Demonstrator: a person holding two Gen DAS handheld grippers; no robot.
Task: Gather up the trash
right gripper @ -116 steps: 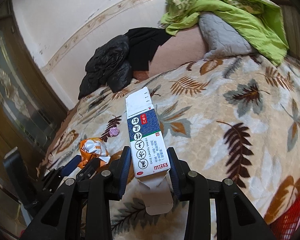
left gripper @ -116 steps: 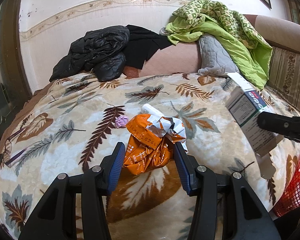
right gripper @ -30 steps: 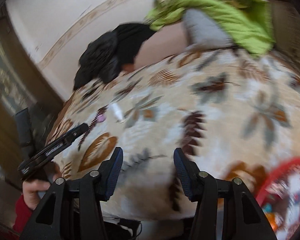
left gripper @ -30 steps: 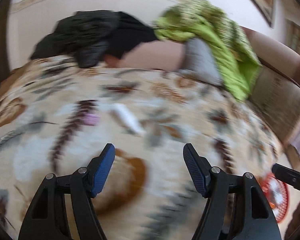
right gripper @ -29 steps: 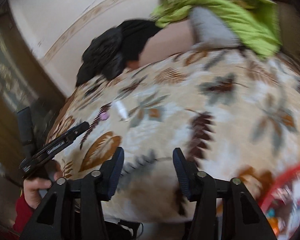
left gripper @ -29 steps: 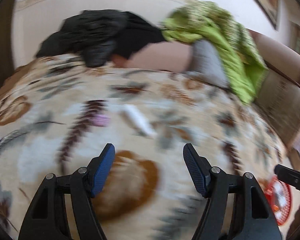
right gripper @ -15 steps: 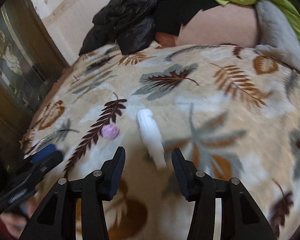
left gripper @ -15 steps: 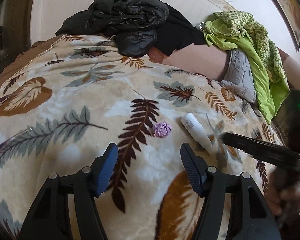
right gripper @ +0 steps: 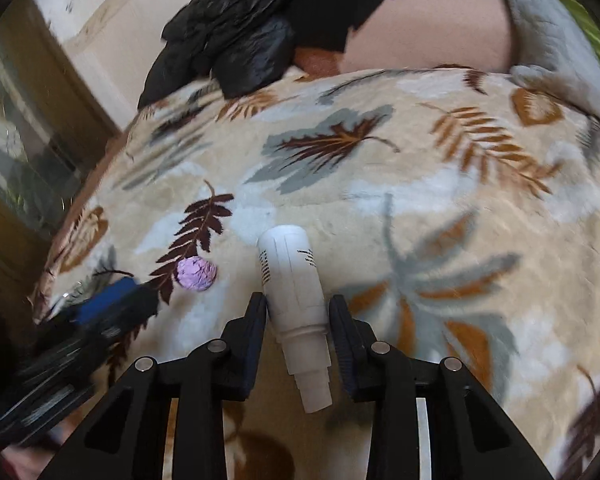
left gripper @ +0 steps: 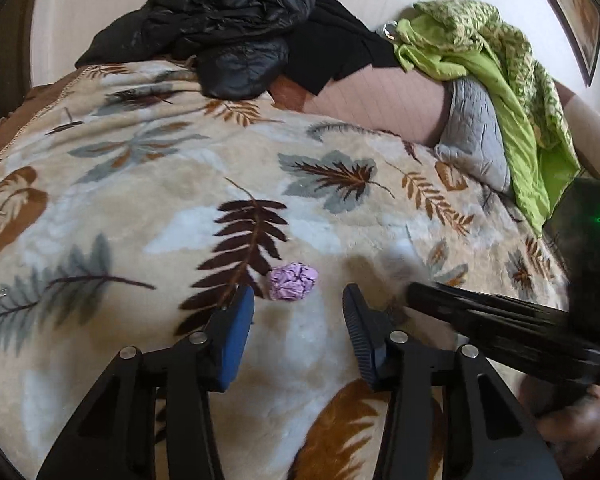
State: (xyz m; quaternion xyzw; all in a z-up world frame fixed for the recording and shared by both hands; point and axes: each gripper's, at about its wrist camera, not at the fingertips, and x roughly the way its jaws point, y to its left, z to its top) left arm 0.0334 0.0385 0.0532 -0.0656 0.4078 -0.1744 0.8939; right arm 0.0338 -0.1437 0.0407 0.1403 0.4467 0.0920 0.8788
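A crumpled purple wrapper (left gripper: 293,281) lies on the leaf-patterned blanket (left gripper: 140,208), just ahead of my open, empty left gripper (left gripper: 298,308); it also shows in the right wrist view (right gripper: 196,273). A white plastic bottle (right gripper: 296,304) lies on the blanket between the jaws of my right gripper (right gripper: 298,312), which are open and close around its body without clearly pressing it. The right gripper's black body (left gripper: 500,328) enters the left wrist view from the right and hides the bottle there. The left gripper shows blurred at the lower left of the right wrist view (right gripper: 100,312).
A black jacket (left gripper: 228,32) and a green blanket (left gripper: 500,72) over a grey cushion (left gripper: 476,140) lie at the back of the bed against the wall. A dark wooden cabinet (right gripper: 16,152) stands at the left.
Both grippers dropped their earlier trash, swung back over the bed and moved in low. The left has come up to the purple wrapper, the right has slid around the white bottle.
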